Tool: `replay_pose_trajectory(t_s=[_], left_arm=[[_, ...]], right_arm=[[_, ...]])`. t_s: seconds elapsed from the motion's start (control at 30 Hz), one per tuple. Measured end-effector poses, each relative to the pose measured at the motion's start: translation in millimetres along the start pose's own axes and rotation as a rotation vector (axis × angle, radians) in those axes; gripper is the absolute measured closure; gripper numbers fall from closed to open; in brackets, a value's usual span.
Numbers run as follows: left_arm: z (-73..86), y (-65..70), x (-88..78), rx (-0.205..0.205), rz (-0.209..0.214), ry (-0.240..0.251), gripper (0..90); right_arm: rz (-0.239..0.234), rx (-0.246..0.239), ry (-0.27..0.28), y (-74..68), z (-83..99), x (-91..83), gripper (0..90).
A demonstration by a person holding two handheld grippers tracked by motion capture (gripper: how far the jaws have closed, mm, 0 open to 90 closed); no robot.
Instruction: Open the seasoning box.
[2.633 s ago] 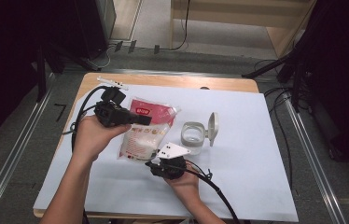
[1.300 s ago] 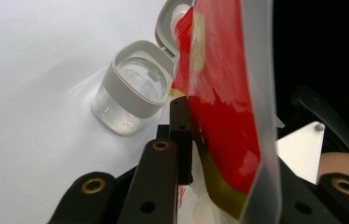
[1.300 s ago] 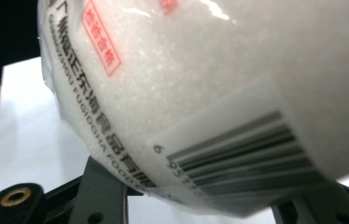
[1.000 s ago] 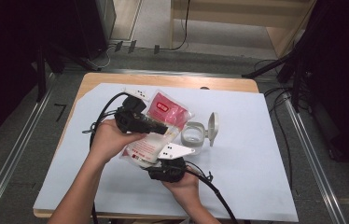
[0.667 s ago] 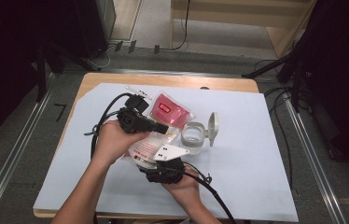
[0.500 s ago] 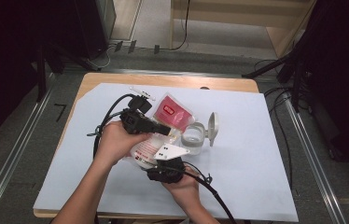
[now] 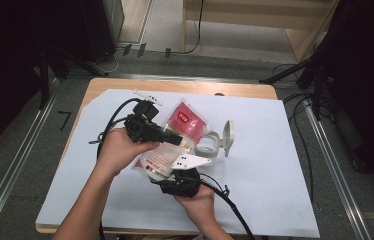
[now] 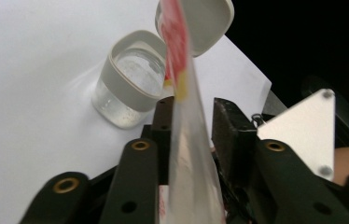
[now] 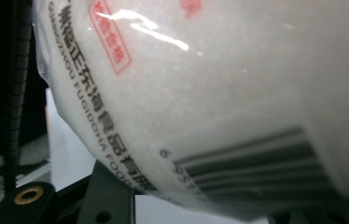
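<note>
A clear pouch [image 7: 161, 156] of white grains with a red label is held tilted above the white sheet, its red top end near a small glass jar [image 7: 206, 145]. The jar's flip lid [image 7: 228, 135] stands open. My left gripper [image 7: 180, 141] straddles the pouch's upper part [image 8: 186, 140]. Its jaws have just been opening, and a gap shows beside the film, so it is open. My right gripper [image 7: 165, 174] is shut on the pouch's lower end, which bulges close in the right gripper view [image 9: 210, 93]. The left gripper view shows the jar [image 8: 126, 88] just beyond the jaws.
A white sheet [image 7: 275, 175] covers most of the wooden table [image 7: 245, 89]. A small white stick-like item [image 7: 147, 95] lies near the back edge. Cables trail from both grippers toward the near edge. The right gripper's grey plate [image 8: 298, 130] sits close beside my left jaws.
The pouch lay flat on the sheet to the left. Both grippers have since lifted and tilted it and brought its top to the right, next to the jar. The hands have stayed put lately.
</note>
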State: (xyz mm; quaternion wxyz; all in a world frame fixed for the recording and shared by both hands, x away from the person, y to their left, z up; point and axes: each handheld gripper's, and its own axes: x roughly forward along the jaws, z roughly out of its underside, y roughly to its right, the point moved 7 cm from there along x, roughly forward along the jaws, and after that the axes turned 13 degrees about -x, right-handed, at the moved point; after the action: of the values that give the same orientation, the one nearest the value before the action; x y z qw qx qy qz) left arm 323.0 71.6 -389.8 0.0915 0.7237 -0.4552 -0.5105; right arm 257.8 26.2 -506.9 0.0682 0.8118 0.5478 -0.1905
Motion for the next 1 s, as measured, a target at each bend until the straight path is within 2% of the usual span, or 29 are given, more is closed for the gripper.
replay_pose_trajectory(t_s=[0.07,0.2,0.3,0.37,0.53,0.6,0.7,0.77,0.87,1.0], left_arm=[[2.2,-2.1,-3.3,0.015,-0.024,-0.020,70.2],[5.2,-5.3,-10.2,0.011,-0.027,-0.032,72.1],[6.8,-7.6,-12.1,0.009,-0.033,-0.043,85.0],[6.8,-7.6,-12.3,0.006,-0.029,-0.038,89.1],[3.9,-6.6,-12.8,-0.011,-0.016,-0.011,90.0],[1.5,-6.3,-12.0,-0.025,-0.018,0.019,90.0],[-1.1,-4.6,-10.3,-0.036,-0.009,0.041,90.0],[-1.7,-4.2,-8.9,-0.042,-0.021,0.042,90.0],[-2.2,-3.8,-5.7,-0.062,-0.032,0.048,90.0],[-3.0,0.1,3.0,-0.073,-0.033,0.060,90.0]], right_arm=[[-0.010,0.015,0.007,-1.4,-0.5,-0.4,58.5],[-0.018,0.008,0.010,-3.5,-1.4,-1.2,58.8],[-0.019,-0.005,0.005,-4.6,-2.5,-1.6,58.7],[-0.012,-0.021,-0.003,-6.0,-3.6,-1.9,58.6],[0.024,-0.065,-0.004,-5.6,-6.6,-4.5,58.4],[0.052,-0.093,-0.013,-6.0,-9.3,-5.3,57.2],[0.068,-0.107,-0.015,-7.0,-11.2,-4.8,56.8],[0.066,-0.113,-0.019,-8.1,-12.2,-3.5,55.8],[0.072,-0.098,-0.032,-9.1,-12.4,-1.1,52.8],[0.112,-0.074,-0.038,-4.9,-11.2,0.7,49.7]])
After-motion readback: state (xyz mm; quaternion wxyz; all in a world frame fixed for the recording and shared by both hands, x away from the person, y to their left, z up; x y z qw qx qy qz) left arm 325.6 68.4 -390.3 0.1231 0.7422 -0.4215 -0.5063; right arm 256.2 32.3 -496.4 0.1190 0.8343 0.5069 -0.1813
